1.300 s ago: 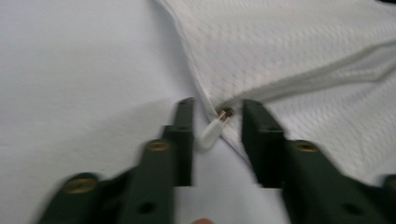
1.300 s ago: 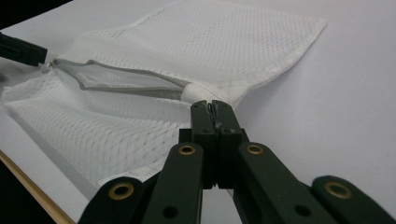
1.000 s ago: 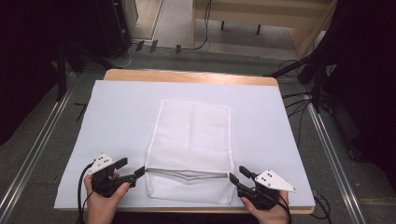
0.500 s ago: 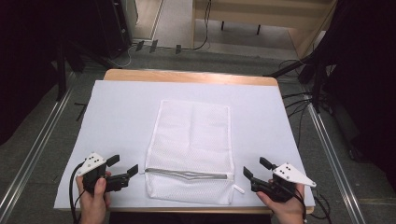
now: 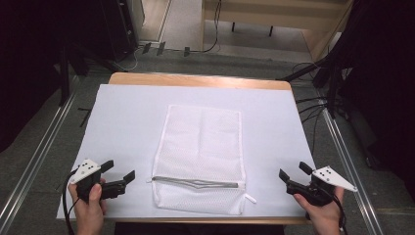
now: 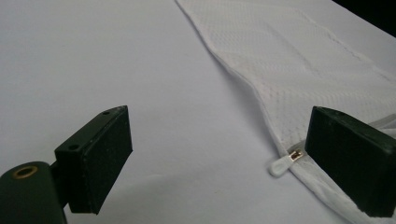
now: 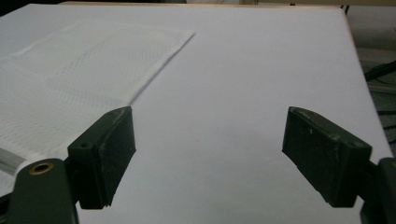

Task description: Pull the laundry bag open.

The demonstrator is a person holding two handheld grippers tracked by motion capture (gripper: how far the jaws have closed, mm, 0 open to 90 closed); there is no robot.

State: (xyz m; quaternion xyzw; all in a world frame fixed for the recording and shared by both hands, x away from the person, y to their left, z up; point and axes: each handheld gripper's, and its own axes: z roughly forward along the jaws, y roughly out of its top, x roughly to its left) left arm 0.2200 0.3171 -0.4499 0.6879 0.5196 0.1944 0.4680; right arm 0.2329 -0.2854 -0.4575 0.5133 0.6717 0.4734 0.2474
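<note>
Since one second ago, the left gripper point(image 5: 119, 181) and the right gripper point(image 5: 293, 178) have drawn outward from the near corners of the flat white mesh zippered laundry bag point(image 5: 200, 147); both now stand well apart from it, jaws wide open and empty, so the bag work appears released. The bag lies flat at the centre of the white-covered worktop point(image 5: 122, 117). Its zipper point(image 5: 195, 182) looks partly open, and no contents are discernible, though the mesh hides detail.

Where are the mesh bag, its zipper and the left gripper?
mesh bag point(image 5: 203, 139), high view, middle of the mesh panel.
zipper point(image 5: 195, 182), high view, mid-length of the grey track.
left gripper point(image 5: 123, 172), high view, between its open fingertips.
</note>
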